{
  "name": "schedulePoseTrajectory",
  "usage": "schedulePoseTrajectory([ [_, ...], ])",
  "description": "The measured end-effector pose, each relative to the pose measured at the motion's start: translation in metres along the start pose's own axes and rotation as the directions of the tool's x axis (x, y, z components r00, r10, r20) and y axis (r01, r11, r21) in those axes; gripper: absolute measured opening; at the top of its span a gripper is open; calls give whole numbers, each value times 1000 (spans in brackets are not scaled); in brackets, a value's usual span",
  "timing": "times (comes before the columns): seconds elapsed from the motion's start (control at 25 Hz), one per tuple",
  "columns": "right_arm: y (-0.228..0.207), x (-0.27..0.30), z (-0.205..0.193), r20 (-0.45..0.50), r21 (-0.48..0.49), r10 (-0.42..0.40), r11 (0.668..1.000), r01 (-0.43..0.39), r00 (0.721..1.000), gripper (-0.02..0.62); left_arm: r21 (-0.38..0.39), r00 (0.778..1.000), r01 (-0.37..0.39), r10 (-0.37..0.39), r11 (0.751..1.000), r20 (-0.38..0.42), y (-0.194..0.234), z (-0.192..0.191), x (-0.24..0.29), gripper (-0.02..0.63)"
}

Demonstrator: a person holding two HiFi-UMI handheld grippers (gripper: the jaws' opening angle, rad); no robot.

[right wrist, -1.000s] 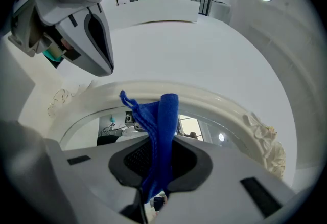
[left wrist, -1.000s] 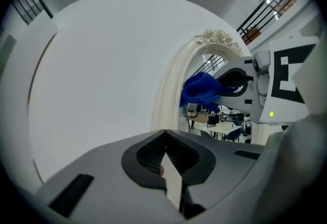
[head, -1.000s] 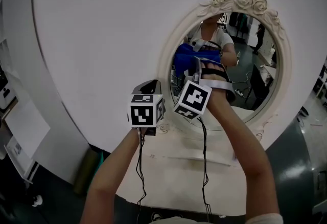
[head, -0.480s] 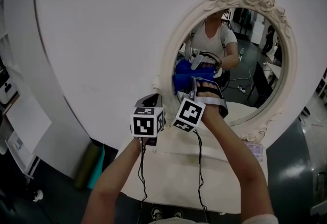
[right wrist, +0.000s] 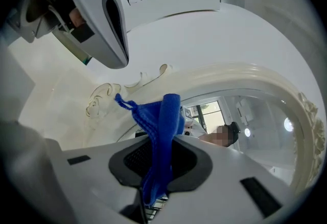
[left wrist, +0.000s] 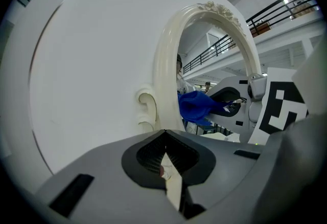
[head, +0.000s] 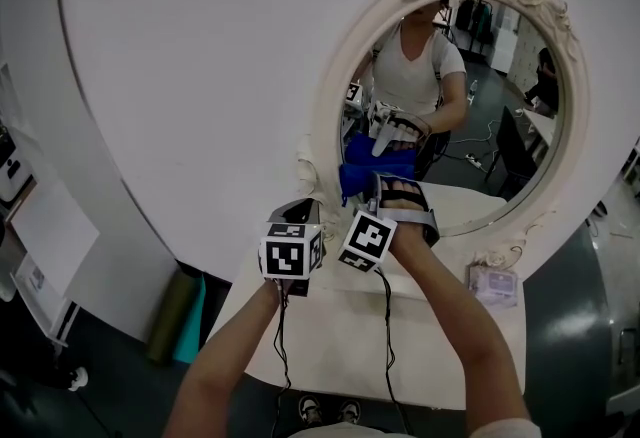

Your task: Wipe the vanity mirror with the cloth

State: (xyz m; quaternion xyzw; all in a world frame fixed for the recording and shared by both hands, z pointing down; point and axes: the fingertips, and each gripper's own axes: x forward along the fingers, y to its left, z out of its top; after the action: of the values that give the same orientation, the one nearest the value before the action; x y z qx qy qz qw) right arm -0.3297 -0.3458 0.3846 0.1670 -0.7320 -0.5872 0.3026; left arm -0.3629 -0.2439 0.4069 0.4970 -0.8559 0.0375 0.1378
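Head view: you are looking down at a white wall [head: 180, 56] with the oval mirror leaning against it and both of your grippers held up at its lower left edge.
Vanity mirror [head: 490, 126]: it stands on the white tabletop [head: 440, 336]; its cream frame [head: 328, 116] carries carved roses along the top, and the glass reflects you and the room behind.
Right gripper [head: 383, 184]: your jaws are clamped on the cloth, with the tips aimed at the lower left part of the glass, just inside the frame. Your right gripper view [right wrist: 157, 164] shows the blue fabric running down between the two pads.
Left gripper [head: 300, 210]: it sits just beside the right one, on its left, outside the frame and off the glass. Your left gripper view [left wrist: 164, 154] shows the jaws drawn together with nothing between them, pointing at the scroll on the frame's edge.
Cloth [head: 375, 169]: blue and bunched, it sticks up past the right gripper's tips and appears to meet its own reflection on the glass. It also shows in the right gripper view [right wrist: 162, 126] and the left gripper view [left wrist: 196, 107].
Packet [head: 493, 283]: a small pale pack lies on the tabletop below the frame's lower right, well apart from both grippers.
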Motion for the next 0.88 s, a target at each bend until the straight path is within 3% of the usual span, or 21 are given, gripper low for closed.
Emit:
schedulePoseTrajectory([
  [0.56, 103, 14, -46, -79, 51, 163, 986, -159, 983, 74, -12, 996, 22, -23, 1000, -82, -10, -48, 10, 11],
  [0.88, 88, 0, -50, -49, 134, 162, 979, -154, 986, 74, -22, 996, 36, -38, 999, -85, -15, -50, 15, 11],
])
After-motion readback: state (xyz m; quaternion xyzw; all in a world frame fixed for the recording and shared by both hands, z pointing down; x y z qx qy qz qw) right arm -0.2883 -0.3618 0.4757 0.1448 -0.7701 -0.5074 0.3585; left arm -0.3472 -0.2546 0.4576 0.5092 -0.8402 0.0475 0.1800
